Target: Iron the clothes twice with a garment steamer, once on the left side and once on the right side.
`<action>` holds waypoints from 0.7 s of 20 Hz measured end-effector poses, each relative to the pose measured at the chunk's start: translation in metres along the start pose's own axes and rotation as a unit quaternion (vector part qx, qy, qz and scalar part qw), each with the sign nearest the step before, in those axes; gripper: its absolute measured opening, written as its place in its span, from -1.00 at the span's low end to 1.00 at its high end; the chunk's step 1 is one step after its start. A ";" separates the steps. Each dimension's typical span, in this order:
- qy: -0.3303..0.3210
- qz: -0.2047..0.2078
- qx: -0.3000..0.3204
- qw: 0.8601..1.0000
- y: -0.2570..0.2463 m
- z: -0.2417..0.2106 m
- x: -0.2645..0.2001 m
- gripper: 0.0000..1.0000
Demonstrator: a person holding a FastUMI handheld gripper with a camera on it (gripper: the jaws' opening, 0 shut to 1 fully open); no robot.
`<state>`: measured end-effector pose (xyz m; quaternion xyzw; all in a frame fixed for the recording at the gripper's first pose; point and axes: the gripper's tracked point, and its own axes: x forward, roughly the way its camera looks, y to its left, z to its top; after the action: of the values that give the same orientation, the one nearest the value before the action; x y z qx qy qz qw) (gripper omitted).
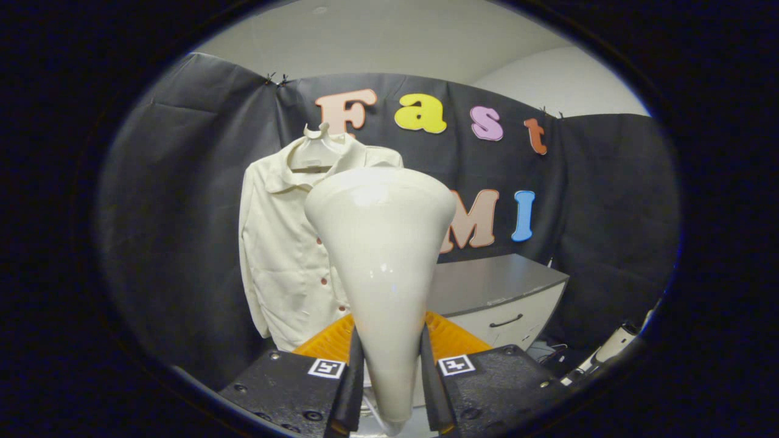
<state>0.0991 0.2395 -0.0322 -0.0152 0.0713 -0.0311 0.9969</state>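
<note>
My gripper (pixel 389 365) is shut on the cream garment steamer (pixel 383 255), with both fingers pressing on its narrow handle. The steamer's wide head rises ahead of the fingers and faces away from me. Beyond it a cream button-up shirt (pixel 280 255) hangs on a hanger (pixel 319 140) against the black cloth wall. The steamer head hides the shirt's right half. A gap still lies between the steamer and the shirt.
A grey-topped white cabinet (pixel 499 292) with a drawer handle stands to the right of the shirt. An orange ridged object (pixel 453 337) lies just beyond the fingers. A white device with cables (pixel 608 350) lies low at the far right.
</note>
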 end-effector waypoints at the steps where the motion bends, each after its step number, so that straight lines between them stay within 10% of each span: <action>1: -0.007 0.000 0.006 1.000 -0.003 0.004 -0.003 -0.17; 14: -0.013 0.021 0.030 0.999 -0.076 -0.023 0.004 -0.17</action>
<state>0.0953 0.1629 -0.0530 0.0160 0.0575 -0.0120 0.9981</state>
